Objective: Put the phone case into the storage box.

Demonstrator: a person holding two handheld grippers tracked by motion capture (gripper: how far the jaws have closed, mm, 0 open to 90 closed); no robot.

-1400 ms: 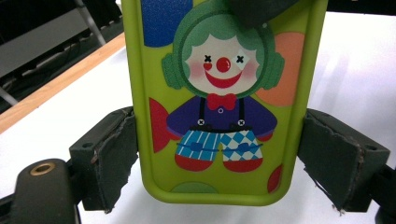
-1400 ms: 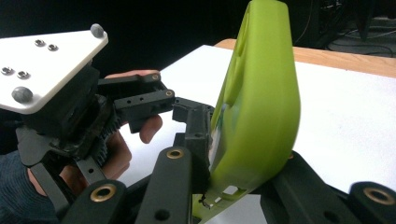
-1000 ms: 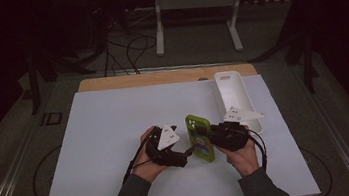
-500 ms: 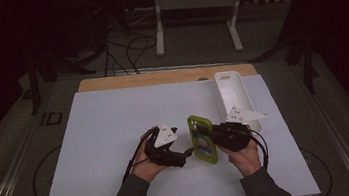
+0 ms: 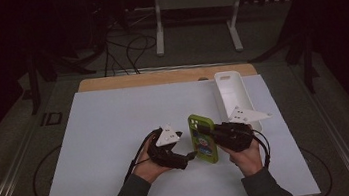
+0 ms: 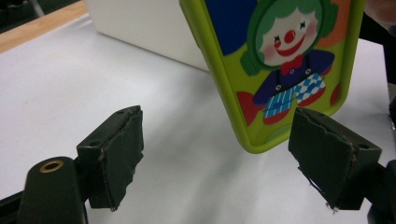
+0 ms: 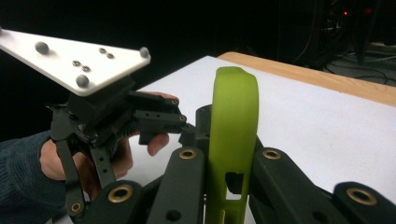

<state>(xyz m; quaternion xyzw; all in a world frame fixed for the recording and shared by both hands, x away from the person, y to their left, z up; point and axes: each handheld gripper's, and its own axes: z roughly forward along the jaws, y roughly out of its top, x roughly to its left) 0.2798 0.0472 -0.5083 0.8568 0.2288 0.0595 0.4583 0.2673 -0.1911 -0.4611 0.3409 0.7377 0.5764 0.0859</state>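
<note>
A lime-green phone case [image 5: 202, 137] printed with a clown hangs just above the white table top [image 5: 115, 125]. My right gripper [image 5: 207, 133] is shut on its edge, and in the right gripper view the case [image 7: 232, 135] stands edge-on between the two black jaws [image 7: 229, 158]. My left gripper [image 5: 189, 155] sits left of the case, open. In the left gripper view the case's bottom corner [image 6: 280, 70] hangs just beyond the gap of my left gripper [image 6: 217, 123], near the right pad [image 6: 327, 158] and apart from it. These jaws have just been closing a little.
A long white tray [image 5: 232, 91] lies at the back right of the table, right behind the case [image 6: 140, 28]. A wooden strip [image 5: 160, 77] borders the table's far edge. Cables and a metal stand [image 5: 196, 4] are on the dark floor beyond.
</note>
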